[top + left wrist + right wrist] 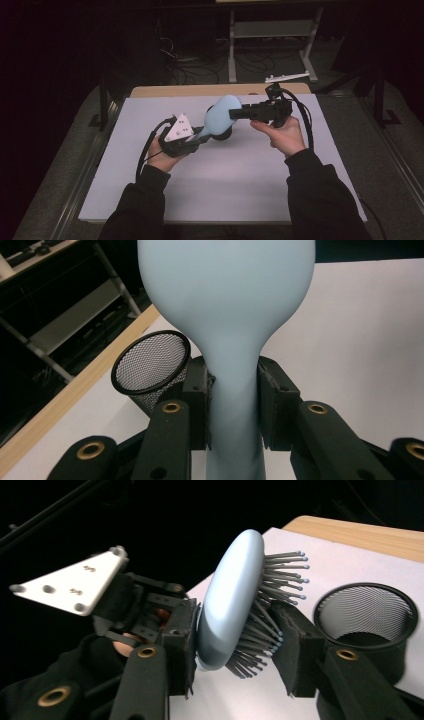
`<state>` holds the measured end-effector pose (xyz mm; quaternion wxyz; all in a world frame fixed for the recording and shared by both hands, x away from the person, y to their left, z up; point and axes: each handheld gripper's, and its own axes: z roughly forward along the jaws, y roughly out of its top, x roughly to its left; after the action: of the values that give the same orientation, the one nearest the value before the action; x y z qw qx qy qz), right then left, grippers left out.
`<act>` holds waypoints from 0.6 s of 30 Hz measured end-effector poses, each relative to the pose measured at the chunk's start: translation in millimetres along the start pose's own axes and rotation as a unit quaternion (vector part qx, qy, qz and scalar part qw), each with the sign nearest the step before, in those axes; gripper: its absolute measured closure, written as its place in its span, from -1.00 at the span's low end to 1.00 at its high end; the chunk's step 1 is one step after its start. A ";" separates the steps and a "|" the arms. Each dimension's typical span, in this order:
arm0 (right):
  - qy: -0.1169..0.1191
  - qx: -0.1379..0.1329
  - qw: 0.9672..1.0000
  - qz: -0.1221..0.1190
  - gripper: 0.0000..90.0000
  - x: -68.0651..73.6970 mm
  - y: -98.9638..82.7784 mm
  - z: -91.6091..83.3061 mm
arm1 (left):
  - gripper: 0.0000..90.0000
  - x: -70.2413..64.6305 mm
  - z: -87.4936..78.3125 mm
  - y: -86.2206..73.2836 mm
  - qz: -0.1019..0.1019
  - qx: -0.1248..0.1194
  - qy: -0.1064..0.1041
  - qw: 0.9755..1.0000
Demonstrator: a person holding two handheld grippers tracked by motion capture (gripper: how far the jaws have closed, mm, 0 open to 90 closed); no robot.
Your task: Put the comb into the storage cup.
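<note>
**Clerk:** While the brush is held at both ends, item one stays at risk: pale blue hairbrush, raised above the white table, handle toward the left gripper, head toward the right gripper.

**Checker:** Risk noted as?

**Clerk:** Judged, not seen: one pad of the right gripper bears on springy bristles, the other on the smooth curved back. That hold could slide or let the head twist if the left gripper lets go. A tug between the hands could also lever the handle out.

**Checker:** Left claw?

**Clerk:** Closed firmly on the narrow handle; both pads press its sides, in the left gripper view.

**Checker:** Right claw?

**Clerk:** Narrowed around the head, jaws only part open, one pad flat on the back, the other among the bristle tips.

**Checker:** Item two?

**Clerk:** Black mesh cup, upright on the table just beyond the brush, untouched.
</note>
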<state>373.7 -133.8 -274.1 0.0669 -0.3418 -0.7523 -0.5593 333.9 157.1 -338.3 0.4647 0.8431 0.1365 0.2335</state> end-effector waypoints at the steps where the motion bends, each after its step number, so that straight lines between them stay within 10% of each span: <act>1: 0.002 0.000 1.000 -0.001 0.26 1.7 1.1 0.0 | 0.55 0.0 -0.1 -0.4 -0.003 -0.002 -0.001 1.000; 18: 0.003 0.037 0.998 -0.049 0.34 25.2 16.8 0.8 | 0.51 -0.6 2.8 -3.5 -0.020 -0.015 -0.039 0.999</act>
<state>364.7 -119.7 -248.9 0.0539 -0.3004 -0.7879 -0.5348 334.8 156.7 -342.7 0.4868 0.8418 0.1310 0.1930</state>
